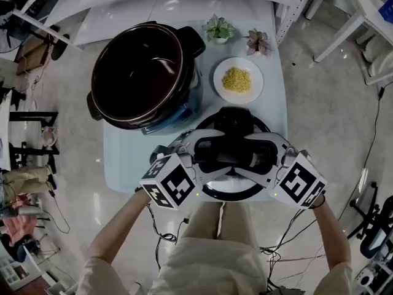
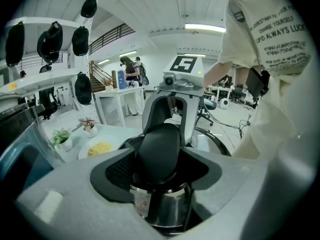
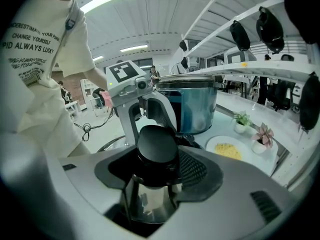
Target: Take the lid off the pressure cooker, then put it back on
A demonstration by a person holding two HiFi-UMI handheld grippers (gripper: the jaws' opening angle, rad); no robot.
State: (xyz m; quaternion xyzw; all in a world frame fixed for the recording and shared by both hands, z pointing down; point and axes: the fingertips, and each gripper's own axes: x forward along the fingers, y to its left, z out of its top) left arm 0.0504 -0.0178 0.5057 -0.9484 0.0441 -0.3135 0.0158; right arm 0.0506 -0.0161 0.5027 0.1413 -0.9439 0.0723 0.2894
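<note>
We count one table (image 1: 123, 155). On it we count one open pressure cooker (image 1: 138, 72) at the far left corner, one lid (image 1: 233, 118) at the near edge, and one white plate (image 1: 222, 66) toward the right edge bearing one heap of yellow kernels (image 1: 237, 80). Along the far edge we count two small potted plants, a green plant (image 1: 218, 29) and a pink-leaved plant (image 1: 258, 42). We count two grippers, the left gripper (image 1: 215, 153) and the right gripper (image 1: 261, 155).
</note>
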